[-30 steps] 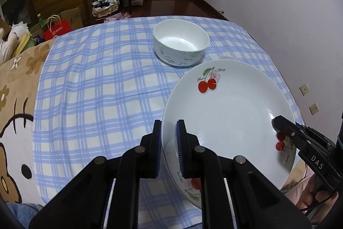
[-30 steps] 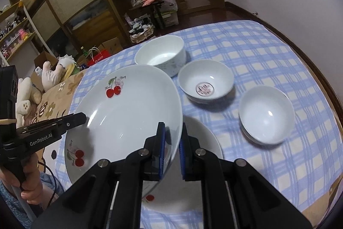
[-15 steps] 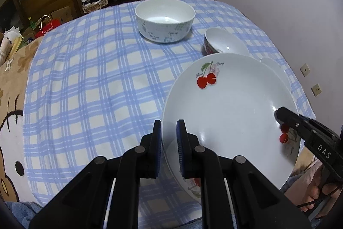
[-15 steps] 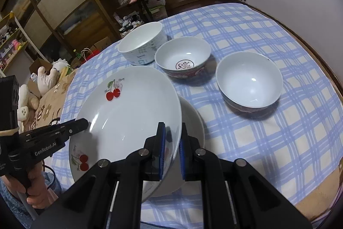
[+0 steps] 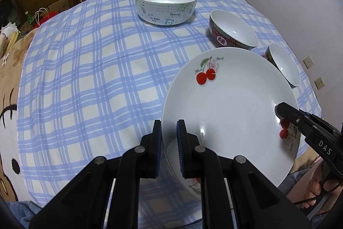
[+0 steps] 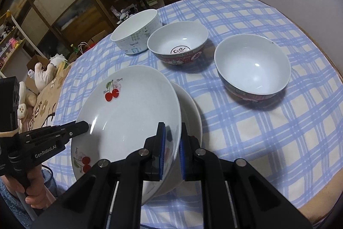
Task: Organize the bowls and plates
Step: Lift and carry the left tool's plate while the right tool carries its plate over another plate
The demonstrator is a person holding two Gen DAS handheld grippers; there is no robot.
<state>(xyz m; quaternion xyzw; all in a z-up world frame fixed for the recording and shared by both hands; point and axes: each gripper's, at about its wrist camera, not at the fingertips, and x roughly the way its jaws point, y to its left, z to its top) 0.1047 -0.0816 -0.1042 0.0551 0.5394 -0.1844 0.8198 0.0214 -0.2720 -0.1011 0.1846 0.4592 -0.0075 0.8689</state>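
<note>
A white cherry-print plate hangs tilted just above a second plate that lies on the blue-checked tablecloth. My left gripper is shut on the upper plate's left rim. My right gripper is shut on the opposite rim. Each gripper also shows in the other's view: the right gripper at the plate's right edge, the left gripper at its left edge. Most of the lower plate is hidden under the held one.
A tall white printed bowl stands at the back. Two red-patterned bowls sit to the right of the plates. A cartoon blanket covers the table's left side. Shelves and a plush toy lie beyond.
Both grippers have carried the cherry plate downward, closer to the plate beneath. The view has tipped, so the bowls now show more fully.
</note>
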